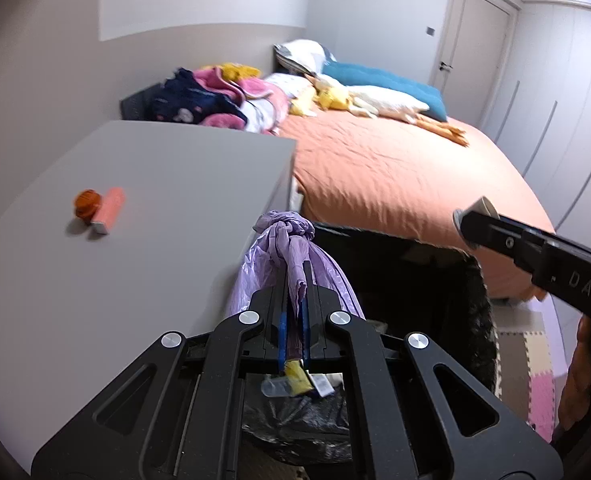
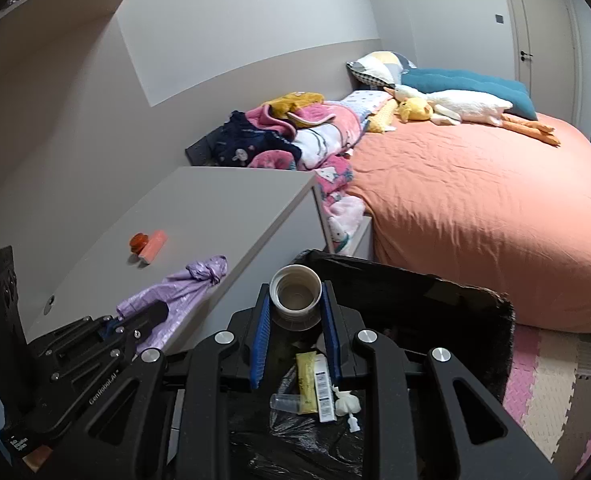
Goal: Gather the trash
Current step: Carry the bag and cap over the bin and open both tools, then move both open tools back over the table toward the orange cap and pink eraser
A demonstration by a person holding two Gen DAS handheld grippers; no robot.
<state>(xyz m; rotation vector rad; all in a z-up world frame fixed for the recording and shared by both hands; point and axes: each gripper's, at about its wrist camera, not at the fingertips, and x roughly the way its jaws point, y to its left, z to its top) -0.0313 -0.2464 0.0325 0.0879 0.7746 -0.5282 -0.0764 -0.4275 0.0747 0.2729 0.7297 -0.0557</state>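
A black-lined trash bin (image 2: 475, 320) stands beside the bed (image 2: 475, 216). The left gripper (image 1: 293, 312), fingers pressed together, pinches a knotted purple bag (image 1: 291, 240); the right gripper (image 2: 295, 312) clamps a paper cup (image 2: 295, 286) over the bin. Both should probably be released only once fully above the opening.

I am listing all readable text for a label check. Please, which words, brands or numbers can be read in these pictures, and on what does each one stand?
"DAS": on the right gripper, cut off at the picture's edge.
"GenRobot.AI": on the left gripper, along its black arm.
White label at the left gripper's base: too small to read.
Print on the yellow sachet and white packet in the black bin bag: too blurred.
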